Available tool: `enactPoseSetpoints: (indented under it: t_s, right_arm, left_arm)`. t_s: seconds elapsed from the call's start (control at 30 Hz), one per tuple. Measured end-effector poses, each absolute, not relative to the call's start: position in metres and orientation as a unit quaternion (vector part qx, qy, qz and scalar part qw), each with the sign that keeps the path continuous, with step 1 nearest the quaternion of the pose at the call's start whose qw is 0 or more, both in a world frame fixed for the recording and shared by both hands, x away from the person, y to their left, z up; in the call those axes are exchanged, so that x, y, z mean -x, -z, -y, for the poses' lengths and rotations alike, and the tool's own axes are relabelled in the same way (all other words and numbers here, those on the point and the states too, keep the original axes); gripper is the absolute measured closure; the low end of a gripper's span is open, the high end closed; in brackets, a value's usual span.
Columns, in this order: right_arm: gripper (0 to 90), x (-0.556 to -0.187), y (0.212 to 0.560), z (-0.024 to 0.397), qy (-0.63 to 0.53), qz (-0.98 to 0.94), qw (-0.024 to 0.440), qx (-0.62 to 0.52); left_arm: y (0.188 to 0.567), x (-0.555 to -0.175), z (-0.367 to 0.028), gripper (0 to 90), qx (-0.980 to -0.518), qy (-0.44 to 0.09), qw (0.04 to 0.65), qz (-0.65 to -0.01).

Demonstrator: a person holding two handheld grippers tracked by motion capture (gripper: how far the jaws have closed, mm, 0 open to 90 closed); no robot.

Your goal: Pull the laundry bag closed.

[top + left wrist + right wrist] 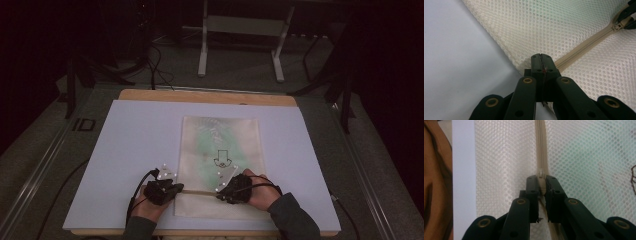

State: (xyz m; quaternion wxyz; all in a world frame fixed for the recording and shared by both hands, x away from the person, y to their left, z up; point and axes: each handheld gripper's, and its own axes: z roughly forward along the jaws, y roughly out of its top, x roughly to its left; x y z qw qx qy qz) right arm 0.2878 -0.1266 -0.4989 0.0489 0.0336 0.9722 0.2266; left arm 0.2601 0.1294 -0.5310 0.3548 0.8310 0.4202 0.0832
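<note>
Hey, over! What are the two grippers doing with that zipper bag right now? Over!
Left gripper shut on the mesh bag's zipper end. Right gripper shut on the zipper pull. Bag flat on white board. Nothing in the way.

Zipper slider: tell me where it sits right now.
The zipper slider sits pinched in the right claw, at the near right of the mesh bag in the high view.

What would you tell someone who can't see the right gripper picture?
The right gripper has its two black fingers shut on the beige zipper pull of a cream mesh bag. The zipper runs straight up the picture, and the bag lies on a white board.
</note>
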Motion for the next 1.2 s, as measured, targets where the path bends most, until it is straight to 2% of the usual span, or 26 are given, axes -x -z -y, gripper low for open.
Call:
enactPoseSetpoints:
  t_s: [1.2]
  right_arm:
    - [82.6, -0.288, 0.492, 0.145, -0.227, -0.972, 0.048, -0.040]
  left_arm:
    - [0.531, -0.260, -0.130, 89.5, -0.831, -0.082, 0.355, -0.420]
